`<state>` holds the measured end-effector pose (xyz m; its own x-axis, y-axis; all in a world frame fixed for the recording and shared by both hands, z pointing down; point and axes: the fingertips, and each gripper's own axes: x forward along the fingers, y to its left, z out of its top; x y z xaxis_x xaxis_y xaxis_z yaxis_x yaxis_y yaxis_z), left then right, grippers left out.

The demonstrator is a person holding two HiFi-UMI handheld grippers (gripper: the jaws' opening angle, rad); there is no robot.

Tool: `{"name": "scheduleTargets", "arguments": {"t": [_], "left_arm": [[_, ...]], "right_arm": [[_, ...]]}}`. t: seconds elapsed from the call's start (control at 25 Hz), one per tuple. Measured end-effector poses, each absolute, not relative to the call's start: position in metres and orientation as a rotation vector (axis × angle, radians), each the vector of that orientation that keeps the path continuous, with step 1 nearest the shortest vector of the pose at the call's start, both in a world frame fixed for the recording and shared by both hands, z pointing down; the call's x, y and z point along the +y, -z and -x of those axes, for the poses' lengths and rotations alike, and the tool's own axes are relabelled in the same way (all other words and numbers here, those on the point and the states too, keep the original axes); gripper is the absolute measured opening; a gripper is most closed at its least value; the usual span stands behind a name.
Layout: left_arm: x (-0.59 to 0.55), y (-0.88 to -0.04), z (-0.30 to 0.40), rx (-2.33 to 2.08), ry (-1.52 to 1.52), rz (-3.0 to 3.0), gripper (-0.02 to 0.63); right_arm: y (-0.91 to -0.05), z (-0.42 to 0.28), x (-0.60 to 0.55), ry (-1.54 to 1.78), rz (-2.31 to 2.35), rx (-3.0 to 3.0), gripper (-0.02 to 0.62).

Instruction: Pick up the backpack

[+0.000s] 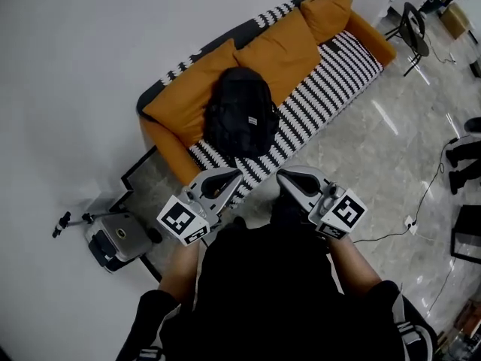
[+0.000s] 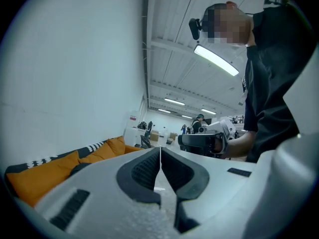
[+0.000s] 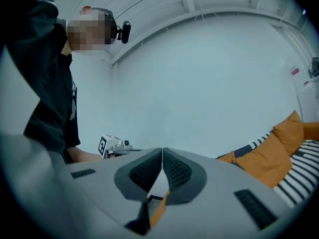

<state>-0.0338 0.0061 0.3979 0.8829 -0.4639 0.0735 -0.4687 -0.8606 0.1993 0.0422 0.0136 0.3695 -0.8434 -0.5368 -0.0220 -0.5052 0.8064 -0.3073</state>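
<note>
A black backpack [image 1: 240, 111] stands on the sofa [image 1: 331, 74], leaning against its orange back cushions above the black-and-white striped seat. My left gripper [image 1: 231, 176] and right gripper [image 1: 284, 176] are side by side in front of the sofa's near edge, short of the backpack and apart from it. Both point towards the sofa. In the left gripper view the left gripper [image 2: 160, 151] has its jaws pressed together with nothing between them. The right gripper [image 3: 162, 153] is likewise shut and empty in the right gripper view. Each gripper view shows the other gripper beside it.
A grey case with a small tripod [image 1: 113, 239] sits on the floor by the white wall at left, next to a black frame [image 1: 139, 173]. A black chair [image 1: 412, 28] stands past the sofa's far end. A cable [image 1: 421, 201] runs over the tiled floor at right.
</note>
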Motion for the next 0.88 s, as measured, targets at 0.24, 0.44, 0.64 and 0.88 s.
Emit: {"name": "scheduleTargets", "arguments": {"t": [0.24,0.44,0.64,0.88], "left_arm": [[-0.032,-0.386,0.002,-0.866,-0.07,-2.835,0.025],[-0.052,-0.372,-0.015,-1.018,-0.106,-2.797,0.025],[-0.065,-0.367,-0.018,-1.188,-0.146,-2.732,0.025],[-0.063,-0.375,-0.02,-1.315,-0.182,-2.641,0.025]], "right_arm": [[-0.369,-0.078,-0.036,0.415,0.704,2.915,0.028],[-0.371,-0.098,-0.058,0.446,0.553,2.937,0.028],[-0.375,-0.11,-0.074,0.471,0.388,2.959,0.028],[-0.386,-0.119,-0.087,0.517,0.258,2.966,0.028]]}}
